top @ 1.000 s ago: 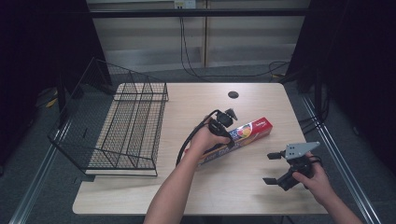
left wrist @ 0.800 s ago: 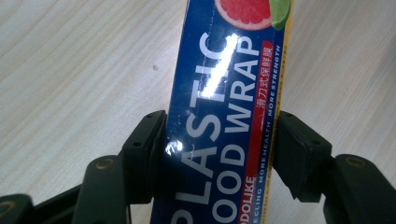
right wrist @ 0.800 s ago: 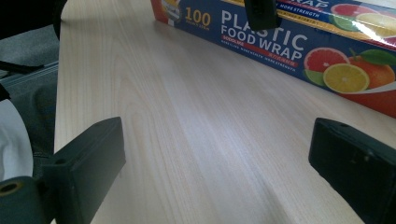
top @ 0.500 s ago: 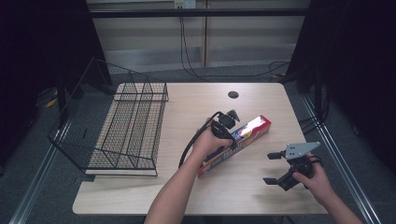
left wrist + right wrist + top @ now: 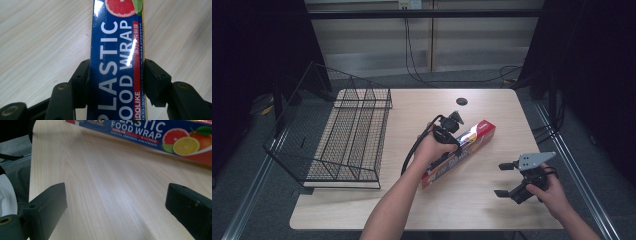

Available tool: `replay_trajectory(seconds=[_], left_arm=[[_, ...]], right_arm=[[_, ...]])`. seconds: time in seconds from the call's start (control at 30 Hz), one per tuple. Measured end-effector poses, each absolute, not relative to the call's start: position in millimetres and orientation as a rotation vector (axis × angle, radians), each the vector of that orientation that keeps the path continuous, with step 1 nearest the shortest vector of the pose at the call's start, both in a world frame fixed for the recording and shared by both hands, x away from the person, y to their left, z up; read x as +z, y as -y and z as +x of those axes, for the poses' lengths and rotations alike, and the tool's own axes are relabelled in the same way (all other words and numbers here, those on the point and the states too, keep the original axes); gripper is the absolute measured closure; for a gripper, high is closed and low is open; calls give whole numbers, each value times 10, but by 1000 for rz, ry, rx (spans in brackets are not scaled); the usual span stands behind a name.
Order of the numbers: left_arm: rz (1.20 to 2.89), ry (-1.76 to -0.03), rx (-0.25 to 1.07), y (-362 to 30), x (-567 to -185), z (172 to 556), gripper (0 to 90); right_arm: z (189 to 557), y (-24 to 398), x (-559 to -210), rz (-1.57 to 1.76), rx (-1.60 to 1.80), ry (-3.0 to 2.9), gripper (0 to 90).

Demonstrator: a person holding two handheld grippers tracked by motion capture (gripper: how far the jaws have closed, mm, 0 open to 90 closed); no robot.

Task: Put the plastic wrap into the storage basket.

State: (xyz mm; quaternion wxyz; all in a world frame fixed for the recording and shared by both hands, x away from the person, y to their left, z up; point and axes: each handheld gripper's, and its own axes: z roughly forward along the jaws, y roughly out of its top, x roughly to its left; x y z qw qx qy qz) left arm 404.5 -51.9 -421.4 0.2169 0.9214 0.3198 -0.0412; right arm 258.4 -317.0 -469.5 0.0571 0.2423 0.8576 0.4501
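Note:
A long plastic food wrap box (image 5: 474,134), blue and red with citrus pictures, lies slanted across the middle of the wooden table (image 5: 492,210). My left gripper (image 5: 447,131) reaches down over the box's middle. In the left gripper view its pads (image 5: 82,75) press on both long sides of the box (image 5: 115,37), so the left gripper (image 5: 116,80) is shut on it. My right gripper (image 5: 504,179) rests near the table's front right, jaws wide apart and turned toward the box. Its own view shows bare table between the right gripper's (image 5: 117,202) jaws, with the box (image 5: 155,132) farther off.
A black wire rack (image 5: 352,135) stands on the table's left side and overhangs the left edge. A small black round cap (image 5: 462,101) sits near the far edge. Cables hang behind the table.
The left hand has shifted a little over the box, and more of the box's near end now shows. The right hand and its gripper have stayed still.

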Motion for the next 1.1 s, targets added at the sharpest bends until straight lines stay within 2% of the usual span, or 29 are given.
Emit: replay_trajectory(seconds=[1.1], left_arm=[[2488, -1093, -32, 22, -3590, 4147, 455]], right_arm=[[2593, 3172, -4690, 739, 1372, -2586, 32]])
